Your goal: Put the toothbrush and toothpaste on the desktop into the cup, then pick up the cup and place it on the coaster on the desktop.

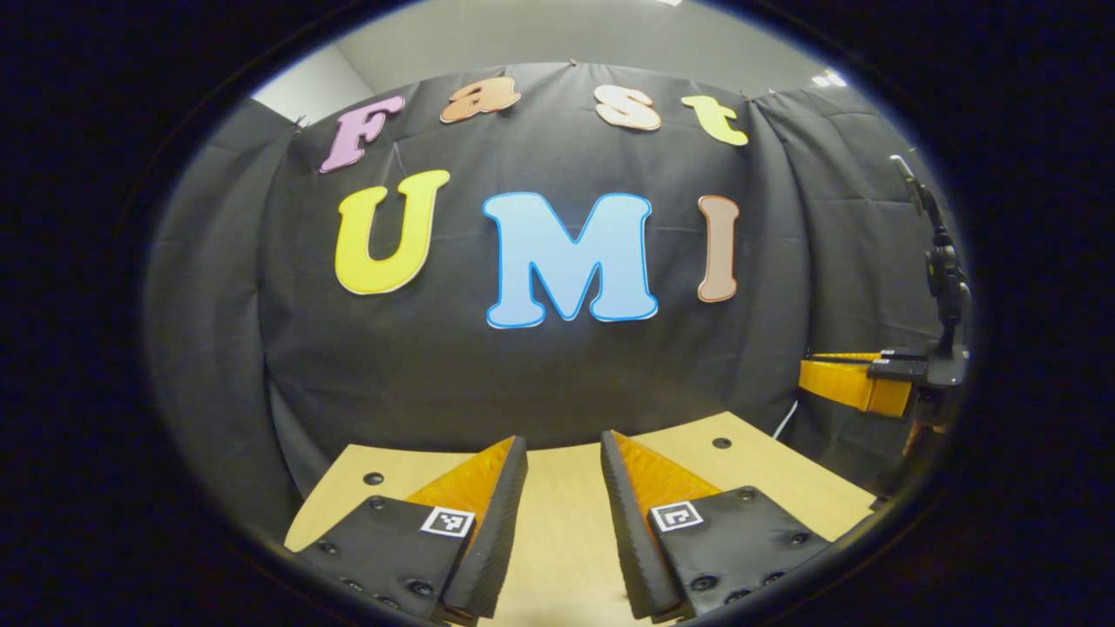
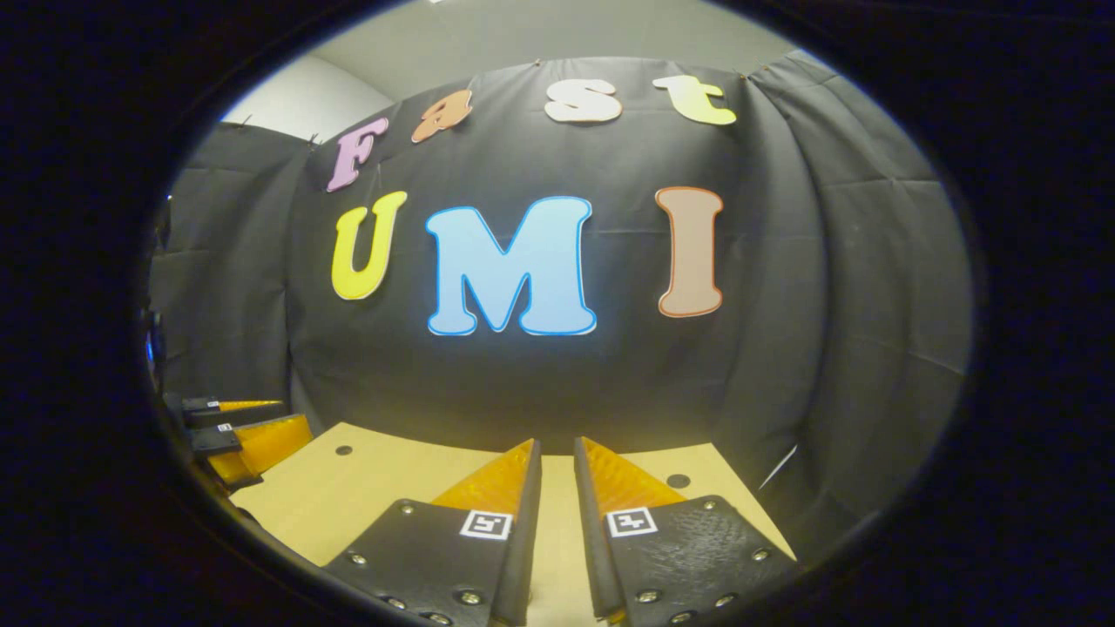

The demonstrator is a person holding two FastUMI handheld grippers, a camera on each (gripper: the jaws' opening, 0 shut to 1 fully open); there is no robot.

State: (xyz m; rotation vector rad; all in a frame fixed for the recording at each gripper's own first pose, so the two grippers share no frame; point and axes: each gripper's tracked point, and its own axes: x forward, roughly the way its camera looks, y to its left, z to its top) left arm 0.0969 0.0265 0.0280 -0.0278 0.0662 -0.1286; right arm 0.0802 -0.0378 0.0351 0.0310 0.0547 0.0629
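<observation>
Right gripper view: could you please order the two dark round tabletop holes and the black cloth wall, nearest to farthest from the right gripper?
1. Right-hand dark round hole, just right of the right gripper.
2. Left-hand dark round hole, far left.
3. Black cloth wall, straight ahead.

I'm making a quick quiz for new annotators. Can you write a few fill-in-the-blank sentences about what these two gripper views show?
1. The left tool has its jaws apart with ____ between them.
2. Both tools are held over a bare wooden ____.
3. In the right gripper view, the right tool shows a ____ gap than the left tool does in its own view.

Missing words: nothing; desktop; narrower
</observation>
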